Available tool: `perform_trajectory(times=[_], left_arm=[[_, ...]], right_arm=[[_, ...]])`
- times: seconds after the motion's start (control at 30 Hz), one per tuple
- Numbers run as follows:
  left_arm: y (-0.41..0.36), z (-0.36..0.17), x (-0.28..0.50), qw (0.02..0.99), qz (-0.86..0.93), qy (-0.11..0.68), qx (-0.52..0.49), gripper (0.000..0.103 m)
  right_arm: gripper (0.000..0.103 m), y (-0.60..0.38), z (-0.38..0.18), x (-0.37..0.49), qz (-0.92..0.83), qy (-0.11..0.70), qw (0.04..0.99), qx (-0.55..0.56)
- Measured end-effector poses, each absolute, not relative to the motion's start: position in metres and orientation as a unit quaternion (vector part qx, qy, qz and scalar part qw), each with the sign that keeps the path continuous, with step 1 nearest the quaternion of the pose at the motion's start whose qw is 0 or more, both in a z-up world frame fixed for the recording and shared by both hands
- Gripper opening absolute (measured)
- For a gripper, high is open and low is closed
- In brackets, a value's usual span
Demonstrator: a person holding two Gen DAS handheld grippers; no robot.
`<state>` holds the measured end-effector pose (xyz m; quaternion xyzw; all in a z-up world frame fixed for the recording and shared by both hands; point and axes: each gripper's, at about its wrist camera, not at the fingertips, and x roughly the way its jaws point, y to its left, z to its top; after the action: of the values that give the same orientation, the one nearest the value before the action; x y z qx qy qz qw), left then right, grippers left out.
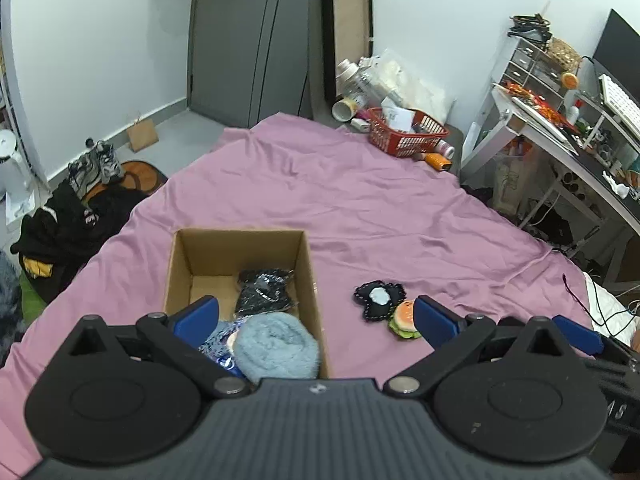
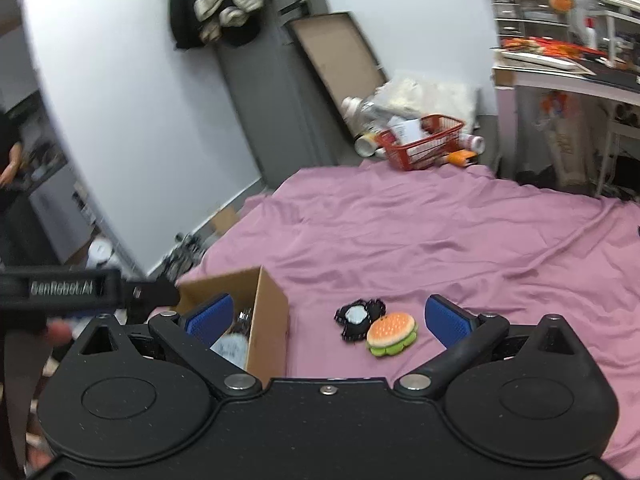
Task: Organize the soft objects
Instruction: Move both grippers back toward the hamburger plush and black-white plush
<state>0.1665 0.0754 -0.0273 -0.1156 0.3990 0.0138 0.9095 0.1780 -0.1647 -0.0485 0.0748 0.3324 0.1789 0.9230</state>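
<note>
- Left wrist view: I am holding my left gripper [image 1: 316, 316] above the near end of the cardboard box [image 1: 310, 280], with its blue fingers [image 1: 200, 314] spread wide and nothing between them.
- The box is standing open on the pink bedsheet [image 1: 360, 208]. Inside it a fluffy light-blue soft item [image 1: 276, 346] is lying at the near end, a black item in shiny wrapping [image 1: 264, 290] is lying behind it, and something blue-patterned [image 1: 218, 342] is showing beside the fluffy one.
- To the right of the box, a black plush with a pale centre [image 1: 378, 298] and a hamburger plush [image 1: 404, 318] are lying on the sheet, touching each other.
- A red basket [image 1: 404, 136] is standing at the far edge of the sheet.
- Right wrist view: I am holding my right gripper [image 2: 328, 320] wide open and empty, above the sheet [image 2: 440, 232].
- The hamburger plush [image 2: 392, 334] and the black plush [image 2: 358, 318] are lying between its fingers, and the box [image 2: 272, 316] is standing to the left.
- The picture is somewhat blurred.
</note>
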Motion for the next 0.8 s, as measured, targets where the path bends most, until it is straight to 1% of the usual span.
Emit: perform_trajectory(times=[0.53,0.8], left_arm=[[0.035,-0.026,0.174,0.907,-0.003,0.409,-0.098,0.102],[0.029,-0.038,0.194,0.912,0.020,0.395,-0.107,0.102]], right_arm=[[0.103,-0.201,-0.046,0.186,0.135,0.331,0.932,0.055],[0.103,-0.222,-0.081,0.213,0.103,0.373,0.913,0.131]])
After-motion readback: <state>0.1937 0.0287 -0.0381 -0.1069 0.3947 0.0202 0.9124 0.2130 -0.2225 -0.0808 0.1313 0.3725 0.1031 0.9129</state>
